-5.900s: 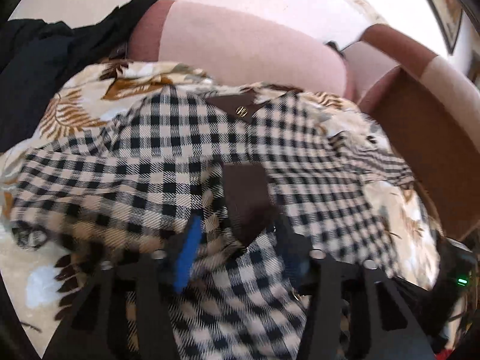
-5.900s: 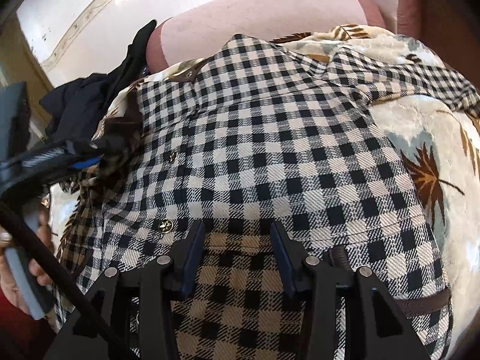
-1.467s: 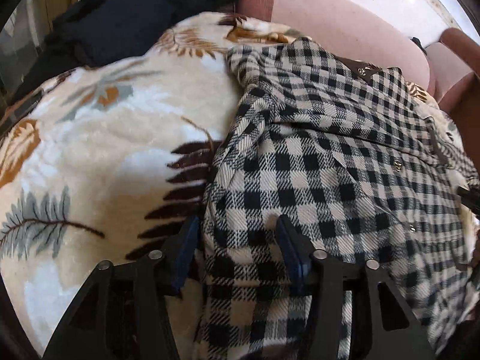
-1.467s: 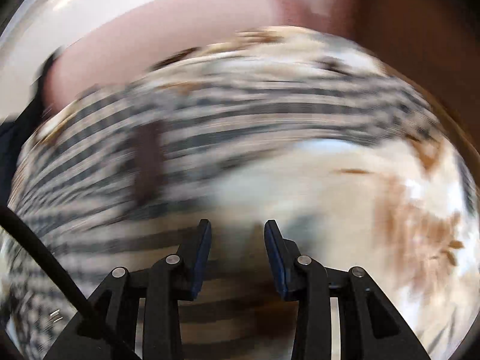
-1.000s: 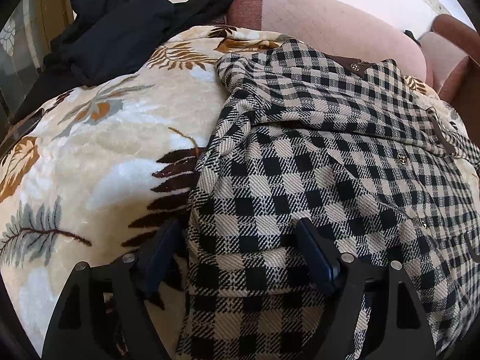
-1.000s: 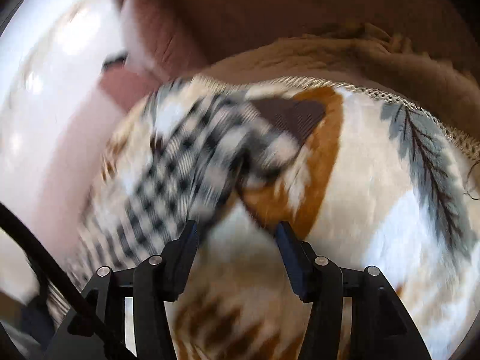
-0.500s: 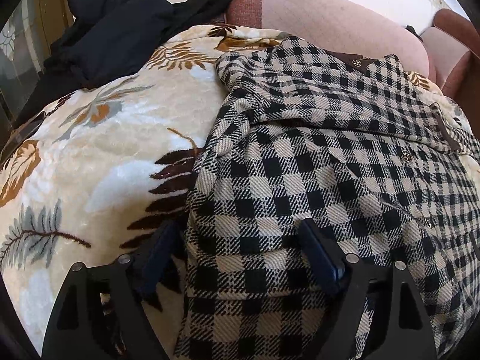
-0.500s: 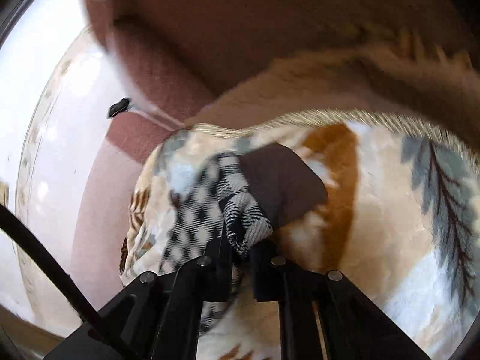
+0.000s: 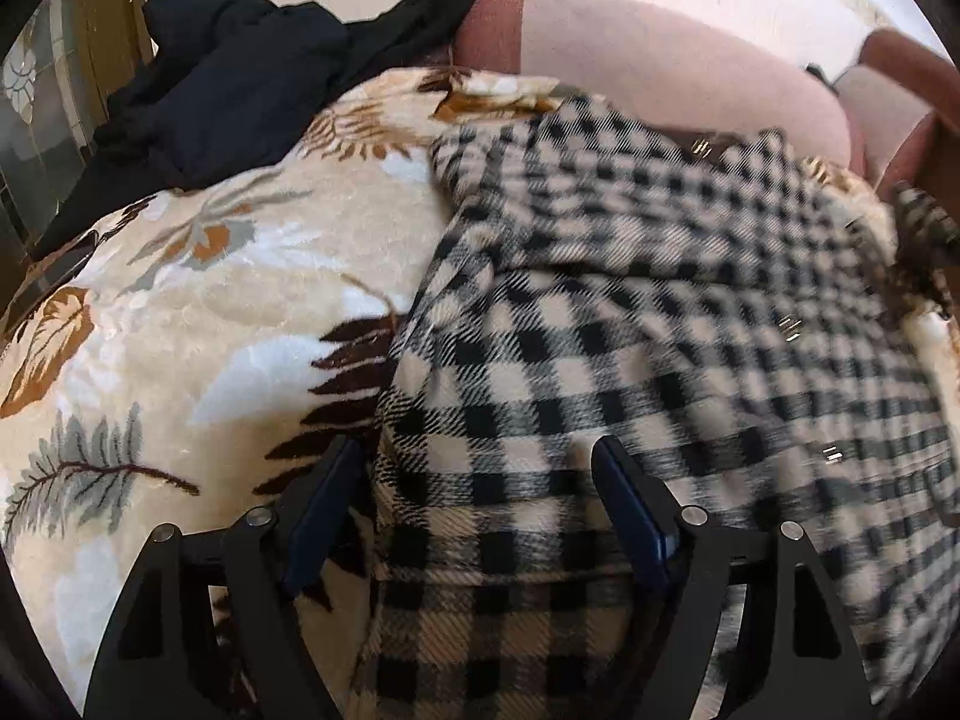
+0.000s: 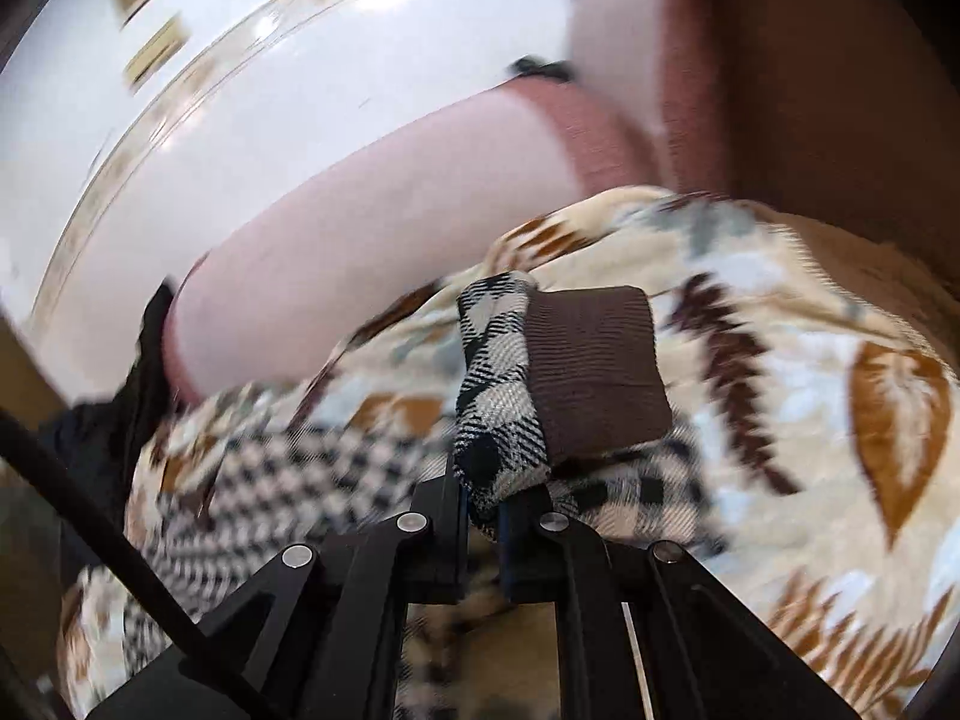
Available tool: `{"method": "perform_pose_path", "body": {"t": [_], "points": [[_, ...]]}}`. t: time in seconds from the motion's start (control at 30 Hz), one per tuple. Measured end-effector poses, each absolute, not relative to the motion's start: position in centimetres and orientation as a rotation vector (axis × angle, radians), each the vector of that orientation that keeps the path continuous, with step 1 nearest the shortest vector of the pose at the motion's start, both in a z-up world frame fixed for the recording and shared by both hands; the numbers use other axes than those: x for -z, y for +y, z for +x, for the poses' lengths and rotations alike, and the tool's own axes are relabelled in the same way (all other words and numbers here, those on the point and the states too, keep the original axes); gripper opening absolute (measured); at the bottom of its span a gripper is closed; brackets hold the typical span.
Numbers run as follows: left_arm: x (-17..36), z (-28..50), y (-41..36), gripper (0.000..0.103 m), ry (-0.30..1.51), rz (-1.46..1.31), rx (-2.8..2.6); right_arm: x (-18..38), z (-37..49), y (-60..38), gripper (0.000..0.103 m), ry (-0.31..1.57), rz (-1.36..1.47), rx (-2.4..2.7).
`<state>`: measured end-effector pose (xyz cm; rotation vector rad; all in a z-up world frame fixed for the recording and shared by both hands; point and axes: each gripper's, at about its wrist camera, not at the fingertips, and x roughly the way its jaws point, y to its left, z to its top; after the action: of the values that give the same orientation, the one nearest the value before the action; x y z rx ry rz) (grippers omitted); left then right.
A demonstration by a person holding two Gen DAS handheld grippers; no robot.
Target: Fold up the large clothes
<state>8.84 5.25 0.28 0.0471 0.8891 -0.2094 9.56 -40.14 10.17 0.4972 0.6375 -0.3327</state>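
Note:
A black-and-cream checked coat (image 9: 630, 300) lies spread on a leaf-patterned blanket (image 9: 210, 300). My left gripper (image 9: 477, 456) hangs low over the coat's near left edge. Its jaws stand wide and are closing, with a fold of checked cloth between them that the pads do not press. In the right wrist view my right gripper (image 10: 483, 495) is shut on the end of the coat's checked sleeve (image 10: 498, 384), just below its brown ribbed cuff (image 10: 594, 372). The sleeve is lifted off the blanket (image 10: 840, 420), and the rest of the coat trails away, blurred, to the lower left.
A heap of dark clothes (image 9: 240, 60) lies at the blanket's far left corner. The pink sofa backrest (image 9: 660, 60) runs behind the coat, and a brown armrest (image 10: 810, 90) rises on the right. Bare blanket stretches left of the coat.
My right gripper closed on the sleeve end near the cuff, then lifted and carried it over the blanket while rolling. The left gripper stayed put; the coat's right side now blurs with motion.

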Motion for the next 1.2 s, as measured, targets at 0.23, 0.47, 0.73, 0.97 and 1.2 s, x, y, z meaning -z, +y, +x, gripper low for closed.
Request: {"method": "perform_pose_path", "body": {"t": [0.23, 0.47, 0.73, 0.97, 1.2], "points": [[-5.4, 7.4, 4.5, 0.079, 0.783, -0.036, 0.317, -7.3, 11.5, -32.7, 0.009, 0.772, 0.388, 0.099], [-8.4, 9.6, -1.3, 0.079, 0.794, -0.089, 0.466, -5.2, 12.5, -28.9, 0.037, 0.879, 0.372, -0.115], [-10.2, 10.4, -10.8, 0.079, 0.745, 0.050, 0.576, -9.1, 7.6, -31.9, 0.052, 0.783, 0.645, -0.121], [-6.7, 15.2, -15.7, 0.079, 0.873, 0.097, 0.522, -7.7, 3.5, -37.1, 0.056, 0.646, 0.944, 0.024], [-3.2, 21.5, -16.7, 0.078, 1.037, -0.077, 0.568, -5.7, 3.1, -41.4, 0.056, 0.596, 1.067, 0.128]]}}
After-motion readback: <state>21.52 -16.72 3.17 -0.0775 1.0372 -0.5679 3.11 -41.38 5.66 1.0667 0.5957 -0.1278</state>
